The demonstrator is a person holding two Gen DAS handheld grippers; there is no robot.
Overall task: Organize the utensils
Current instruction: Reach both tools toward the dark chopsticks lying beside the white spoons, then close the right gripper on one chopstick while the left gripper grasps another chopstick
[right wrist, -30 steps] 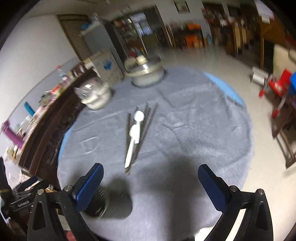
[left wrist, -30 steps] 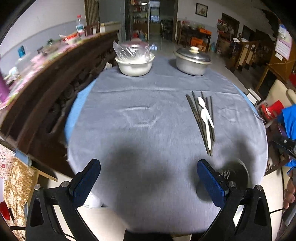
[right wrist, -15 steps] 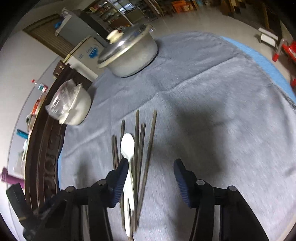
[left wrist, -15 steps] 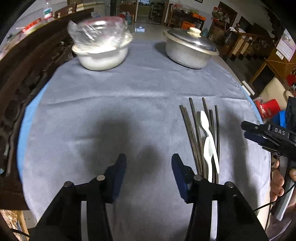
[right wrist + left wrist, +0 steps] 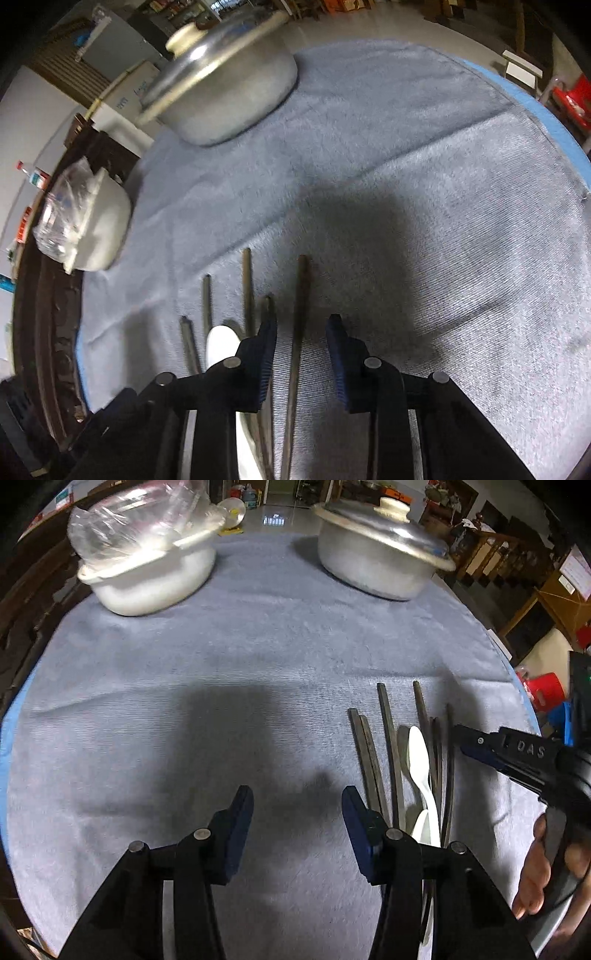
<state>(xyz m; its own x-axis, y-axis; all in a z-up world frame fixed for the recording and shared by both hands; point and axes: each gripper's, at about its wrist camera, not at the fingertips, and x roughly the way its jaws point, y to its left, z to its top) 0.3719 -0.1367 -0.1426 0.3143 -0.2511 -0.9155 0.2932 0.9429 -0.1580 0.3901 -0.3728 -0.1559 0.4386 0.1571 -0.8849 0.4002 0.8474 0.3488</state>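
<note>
On the round table's grey-blue cloth (image 5: 258,657), a loose bundle of dark, slender chopsticks (image 5: 384,746) lay side by side with two white plastic spoons (image 5: 419,760) resting among them, well apart from the lidded aluminium pot (image 5: 380,561) and the white bowl covered in clear plastic wrap (image 5: 147,561) at the far edge. The left gripper (image 5: 297,812) hovered with its blue-padded fingers apart over bare cloth just beside the bundle. The right gripper (image 5: 301,343) stood with its jaws apart, straddling the outermost chopstick (image 5: 300,317) without touching it.
</note>
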